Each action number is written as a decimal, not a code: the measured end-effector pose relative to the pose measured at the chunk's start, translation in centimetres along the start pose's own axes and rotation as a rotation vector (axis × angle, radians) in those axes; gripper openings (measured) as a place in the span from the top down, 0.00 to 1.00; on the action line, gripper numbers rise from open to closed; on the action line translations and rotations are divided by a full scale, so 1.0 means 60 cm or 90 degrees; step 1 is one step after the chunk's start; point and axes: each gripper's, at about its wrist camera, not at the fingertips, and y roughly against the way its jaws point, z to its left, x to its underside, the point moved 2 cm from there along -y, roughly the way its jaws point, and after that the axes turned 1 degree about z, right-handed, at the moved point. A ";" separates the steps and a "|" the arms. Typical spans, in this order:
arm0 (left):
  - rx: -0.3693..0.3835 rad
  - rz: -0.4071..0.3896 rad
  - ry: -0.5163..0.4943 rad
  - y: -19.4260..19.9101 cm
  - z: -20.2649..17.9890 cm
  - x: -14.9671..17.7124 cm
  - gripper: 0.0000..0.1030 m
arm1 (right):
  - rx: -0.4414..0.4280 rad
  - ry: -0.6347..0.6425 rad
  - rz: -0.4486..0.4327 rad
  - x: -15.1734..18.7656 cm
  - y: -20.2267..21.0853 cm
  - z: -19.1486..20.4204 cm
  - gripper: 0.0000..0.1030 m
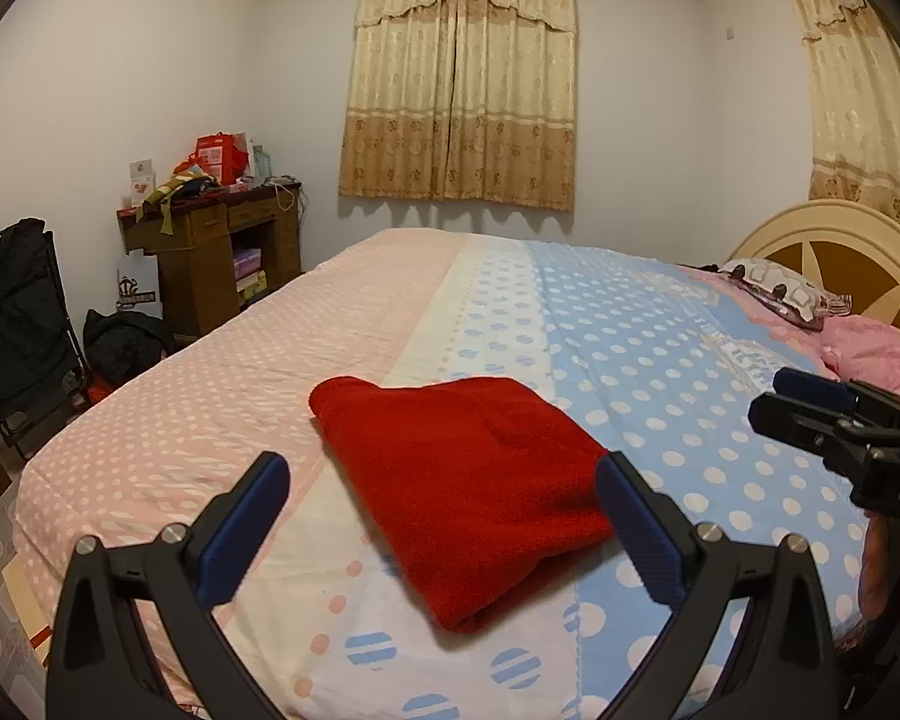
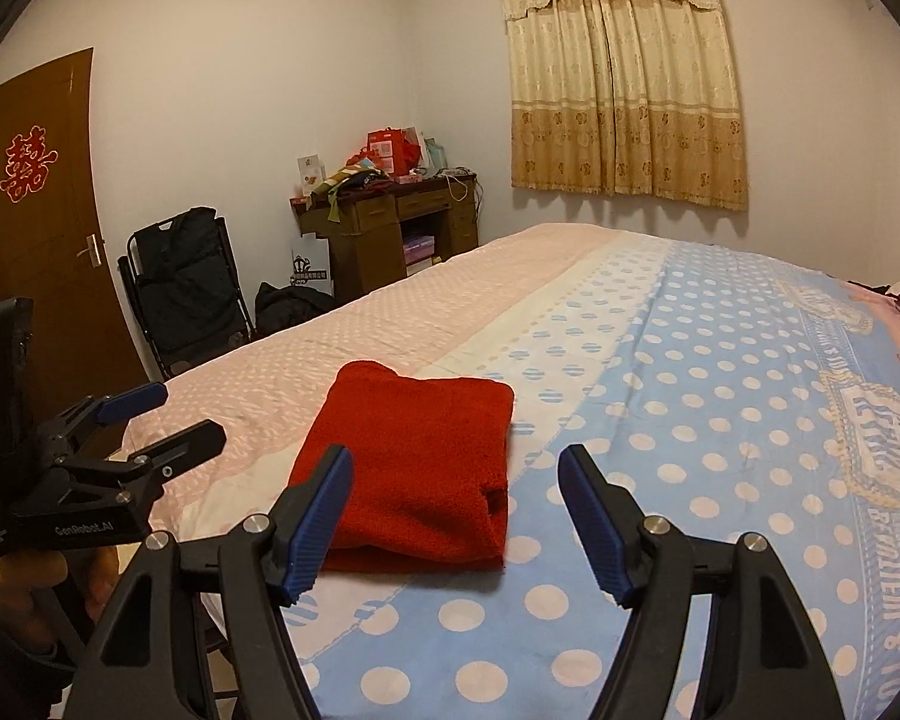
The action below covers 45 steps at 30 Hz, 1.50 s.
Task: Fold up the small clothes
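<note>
A red fleece garment (image 1: 468, 480) lies folded into a compact rectangle on the polka-dot bed cover (image 1: 690, 372); it also shows in the right wrist view (image 2: 414, 474). My left gripper (image 1: 444, 474) is open and empty, held just above the garment's near edge, with its fingers either side of it. My right gripper (image 2: 456, 468) is open and empty, a little above the cover at the garment's right corner. The right gripper (image 1: 777, 399) shows at the right edge of the left wrist view; the left gripper (image 2: 180, 414) shows at the left of the right wrist view.
The bed fills the foreground; pillows (image 1: 780, 294) and a headboard (image 1: 834, 252) are at the right. A cluttered wooden desk (image 1: 210, 240), a black folding chair (image 1: 18, 324) and a brown door (image 2: 36, 210) stand along the left wall. Curtains (image 1: 459, 84) hang behind.
</note>
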 end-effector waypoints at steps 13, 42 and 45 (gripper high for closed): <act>0.003 0.002 -0.001 0.000 -0.007 0.005 0.00 | 0.003 -0.004 -0.004 0.000 0.012 0.006 0.30; 0.004 0.004 -0.007 0.001 -0.019 0.004 0.00 | -0.001 0.005 -0.006 0.006 0.014 0.026 0.30; 0.001 0.007 -0.010 -0.002 -0.020 0.005 0.00 | 0.000 0.006 -0.009 0.007 0.013 0.027 0.30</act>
